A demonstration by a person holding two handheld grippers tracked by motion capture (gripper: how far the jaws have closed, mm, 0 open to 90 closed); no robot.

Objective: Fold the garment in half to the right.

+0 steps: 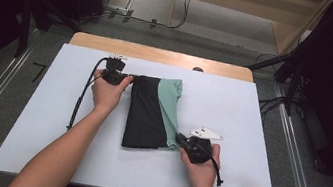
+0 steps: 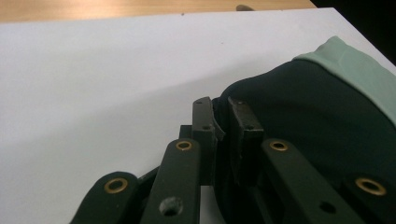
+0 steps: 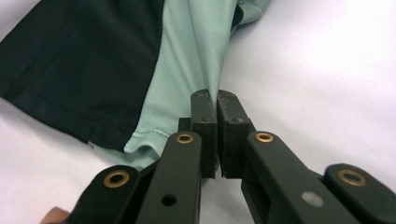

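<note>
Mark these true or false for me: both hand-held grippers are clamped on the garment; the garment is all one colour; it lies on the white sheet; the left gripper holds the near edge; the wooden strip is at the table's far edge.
1. Both grippers are clamped on the garment. True: the left hand-held gripper and the right hand-held gripper each pinch the garment.
2. The garment is one colour. False: it is black with a mint-green panel.
3. It lies on the white sheet. True.
4. The left gripper holds the near edge. False: it holds the far left corner; the right one holds the near right corner.
5. The wooden strip is at the far edge. True.
</note>
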